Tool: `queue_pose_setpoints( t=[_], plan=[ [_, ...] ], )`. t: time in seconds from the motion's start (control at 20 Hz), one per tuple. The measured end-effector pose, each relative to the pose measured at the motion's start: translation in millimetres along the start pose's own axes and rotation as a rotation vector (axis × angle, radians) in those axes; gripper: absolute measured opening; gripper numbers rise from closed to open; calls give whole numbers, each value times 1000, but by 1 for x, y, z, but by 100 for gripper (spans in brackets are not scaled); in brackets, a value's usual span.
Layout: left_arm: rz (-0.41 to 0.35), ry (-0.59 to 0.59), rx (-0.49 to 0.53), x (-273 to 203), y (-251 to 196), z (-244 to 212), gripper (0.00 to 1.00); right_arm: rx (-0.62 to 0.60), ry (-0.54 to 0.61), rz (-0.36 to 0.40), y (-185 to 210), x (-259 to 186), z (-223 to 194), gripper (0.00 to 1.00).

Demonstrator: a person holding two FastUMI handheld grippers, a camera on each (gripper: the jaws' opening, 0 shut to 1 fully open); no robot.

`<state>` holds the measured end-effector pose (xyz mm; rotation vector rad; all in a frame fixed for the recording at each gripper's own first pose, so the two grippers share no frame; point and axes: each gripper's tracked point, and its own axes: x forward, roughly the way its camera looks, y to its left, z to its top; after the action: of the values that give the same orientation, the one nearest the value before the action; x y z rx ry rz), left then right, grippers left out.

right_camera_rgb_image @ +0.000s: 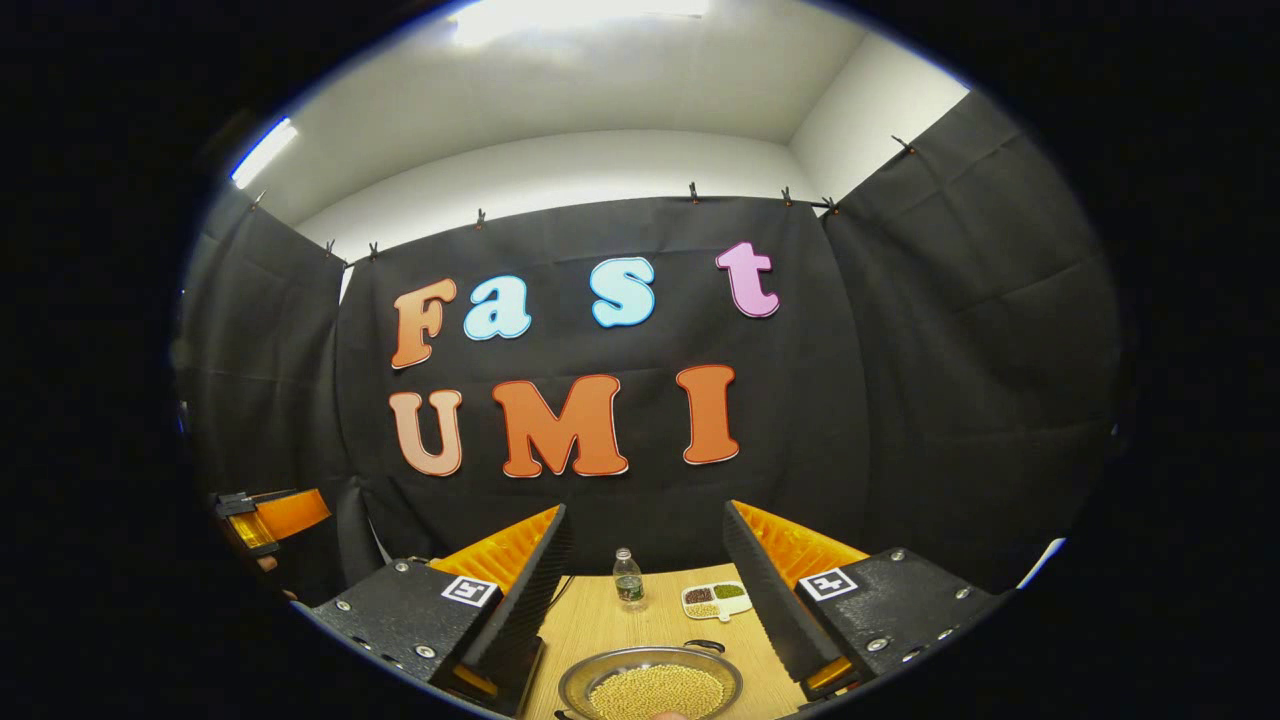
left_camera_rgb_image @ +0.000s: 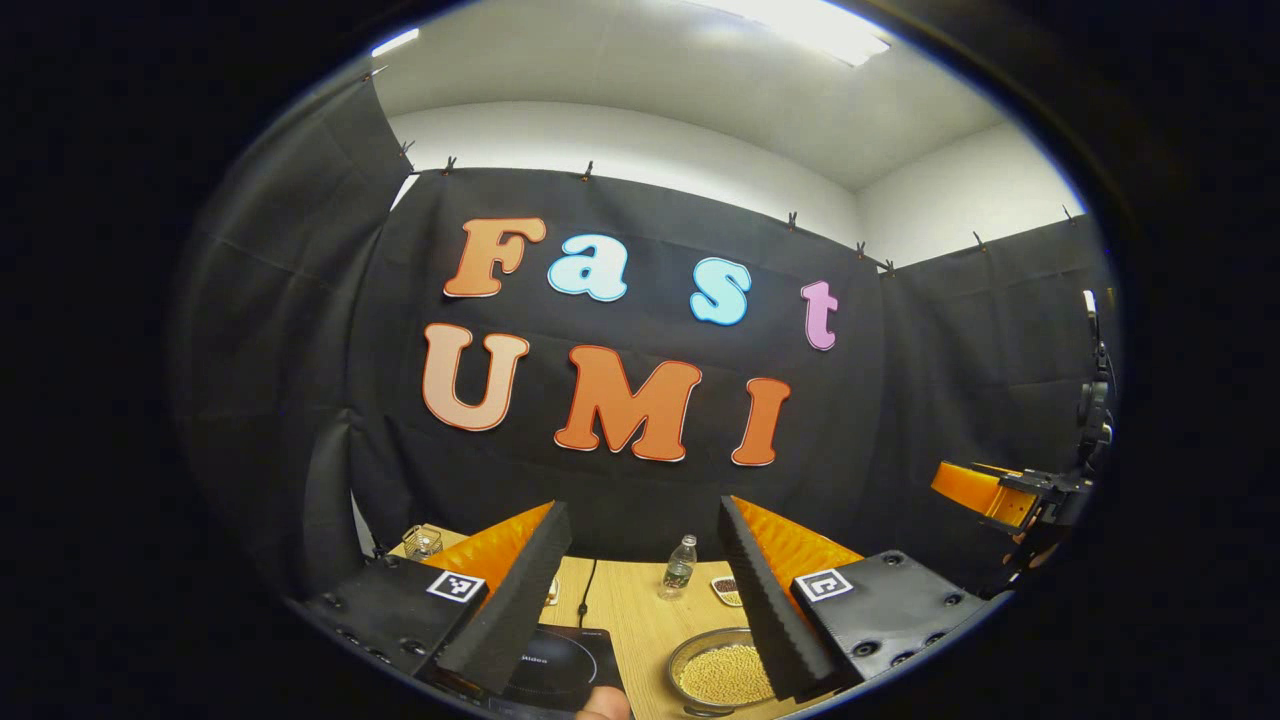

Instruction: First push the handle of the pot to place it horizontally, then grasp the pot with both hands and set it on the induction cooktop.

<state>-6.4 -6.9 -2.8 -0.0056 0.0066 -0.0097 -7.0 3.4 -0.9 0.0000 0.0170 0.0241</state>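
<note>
Metal pot point(right_camera_rgb_image: 650, 685) holds yellow grains (divided dish point(right_camera_rgb_image: 716, 599) behind); both tools spread wide, grasping nothing

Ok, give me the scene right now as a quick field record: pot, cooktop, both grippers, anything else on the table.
pot: on the wooden table, holds yellowish grains, not gripped
pot handle: at the far rim
induction cooktop: dark, left of the pot in the left gripper view, nothing on it
left gripper: open, raised above the table
right gripper: open, raised, pot between its fingers' line
other items: water bottle, divided dish, glass jar
</note>
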Motion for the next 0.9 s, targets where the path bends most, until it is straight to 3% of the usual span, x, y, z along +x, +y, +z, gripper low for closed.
queue_pose_setpoints(
  t=[0.55, 0.9],
  plan=[
    [28, -16, 1, -6, 6, 2, 97, 9, -5, -7, -3, -4, 2, 94],
    [34, -7, -1, -9, 7, 0, 96, -7, 5, 37, 9, -7, -6, 93]
  ],
)
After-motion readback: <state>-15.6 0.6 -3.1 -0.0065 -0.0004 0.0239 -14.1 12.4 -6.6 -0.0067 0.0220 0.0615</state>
